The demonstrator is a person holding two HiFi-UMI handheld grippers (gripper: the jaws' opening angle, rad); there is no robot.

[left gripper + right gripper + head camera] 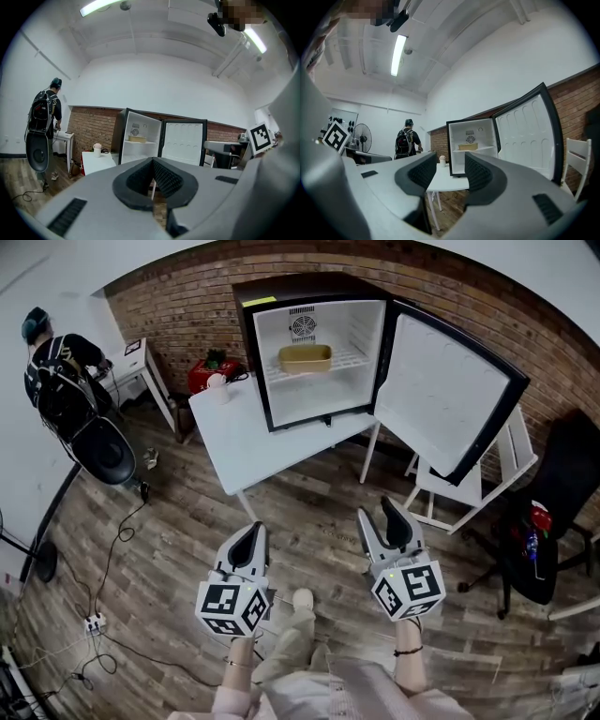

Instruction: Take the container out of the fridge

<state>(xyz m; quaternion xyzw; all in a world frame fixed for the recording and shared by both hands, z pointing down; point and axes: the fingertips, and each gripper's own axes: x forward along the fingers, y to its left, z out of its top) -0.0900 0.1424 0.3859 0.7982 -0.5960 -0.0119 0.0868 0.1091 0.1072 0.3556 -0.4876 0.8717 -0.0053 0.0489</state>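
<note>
A brick wall [178, 310] runs across the top of the head view, with a wooden floor [187, 521] below it. A white table [234, 442] stands in the upper middle of the frame and carries a small black fridge [251, 352]. Its door [441, 399] is swung wide open toward the right. The container [305, 358], a shallow tan tub, sits on the wire shelf in the upper part of the fridge, under the fan in the back wall. A pale cup [217, 388] stands on the table just left of the fridge. At the upper left a person [56, 371] with a dark backpack stands facing away beside a white side table [141, 362]. A black chair [553, 502] sits at the right edge.

Both tongs are at the bottom of the frame, well short of the table and pointed at the fridge. The left gripper [251, 538] has its jaws pressed together at the tips, with nothing between them. The right gripper [382, 517] has its jaws spread wide. Only the distant table and fridge show through the gap, and it holds nothing.
</note>
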